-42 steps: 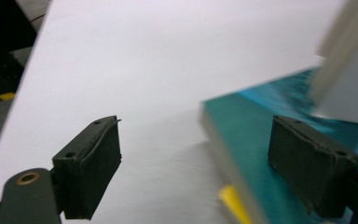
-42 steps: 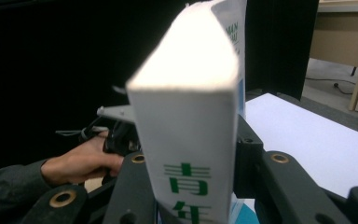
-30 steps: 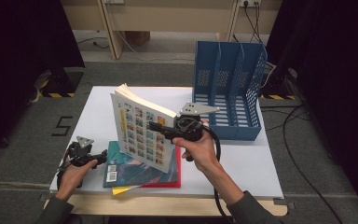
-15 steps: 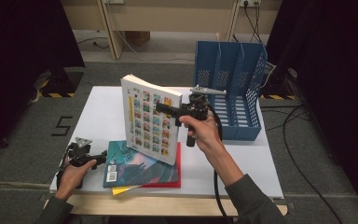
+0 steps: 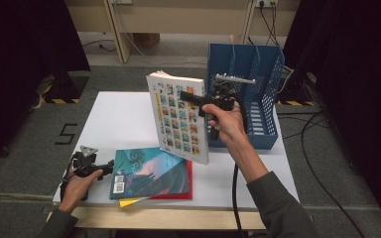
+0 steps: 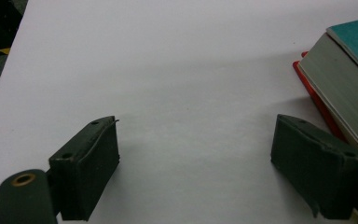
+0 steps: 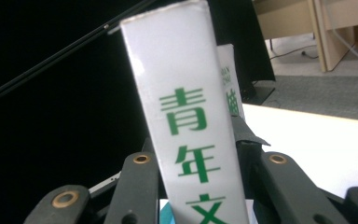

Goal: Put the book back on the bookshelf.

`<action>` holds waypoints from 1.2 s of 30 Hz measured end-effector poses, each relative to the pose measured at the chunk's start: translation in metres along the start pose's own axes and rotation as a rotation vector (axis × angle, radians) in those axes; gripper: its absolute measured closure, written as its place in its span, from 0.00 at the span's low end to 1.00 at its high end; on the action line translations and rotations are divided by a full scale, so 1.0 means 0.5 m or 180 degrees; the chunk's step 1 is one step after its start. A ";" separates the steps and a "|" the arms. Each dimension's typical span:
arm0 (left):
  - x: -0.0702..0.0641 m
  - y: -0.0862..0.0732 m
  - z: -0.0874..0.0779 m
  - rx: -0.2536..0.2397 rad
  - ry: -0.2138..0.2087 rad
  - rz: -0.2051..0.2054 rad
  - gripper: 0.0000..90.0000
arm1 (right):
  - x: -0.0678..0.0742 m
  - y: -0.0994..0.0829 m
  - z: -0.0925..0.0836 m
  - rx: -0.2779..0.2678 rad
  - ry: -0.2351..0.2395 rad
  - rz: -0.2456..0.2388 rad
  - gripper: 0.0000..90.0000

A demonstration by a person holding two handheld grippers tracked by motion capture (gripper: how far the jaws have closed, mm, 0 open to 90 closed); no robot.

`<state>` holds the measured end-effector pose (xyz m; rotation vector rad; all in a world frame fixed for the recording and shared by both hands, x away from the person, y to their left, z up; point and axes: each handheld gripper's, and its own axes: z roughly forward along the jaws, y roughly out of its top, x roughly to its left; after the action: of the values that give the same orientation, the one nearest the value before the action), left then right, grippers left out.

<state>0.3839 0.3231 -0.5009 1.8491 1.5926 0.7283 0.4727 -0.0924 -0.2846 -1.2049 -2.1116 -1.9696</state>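
A thick white book (image 5: 178,119) with a grid of small pictures on its cover stands upright in the air above the table. My right gripper (image 5: 186,95) is shut on its spine side. In the right gripper view the white spine (image 7: 186,121) with green characters rises between the jaws. My left gripper (image 5: 110,166) rests low at the table's front left, beside a stack topped by a teal book (image 5: 149,171). Its jaws have just been opening and now stand open (image 6: 196,158) over bare tabletop with nothing between them; the teal book's page edge (image 6: 345,93) is to their right.
A blue slotted file rack (image 5: 265,99) stands at the back right of the white table (image 5: 124,114), just behind the held book. Under the teal book lie a red book (image 5: 188,183) and a yellow one (image 5: 129,202). Dark curtains and cables surround the table.
The right hand has lifted the white book up and to the right, toward the blue rack, and turned it from tilted to upright. The left hand has stayed put.
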 end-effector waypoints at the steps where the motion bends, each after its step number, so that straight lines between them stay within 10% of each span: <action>1: 0.000 0.000 0.000 -0.0002 0.0001 0.0003 0.16 | -0.001 0.005 -0.004 -0.0020 -0.0024 -0.0012 0.78; 20: 0.002 0.001 0.002 0.0020 -0.0018 -0.0068 0.15 | -0.028 0.126 -0.174 -0.0543 -0.0638 0.0008 0.79; 36: 0.003 0.001 0.002 0.0032 -0.0027 -0.0068 0.14 | -0.099 0.213 -0.185 -0.0935 -0.1010 0.0184 0.79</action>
<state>0.3850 0.3246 -0.5011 1.8372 1.6109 0.7032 0.5199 -0.2064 -0.2000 -1.7096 -1.9228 -2.2508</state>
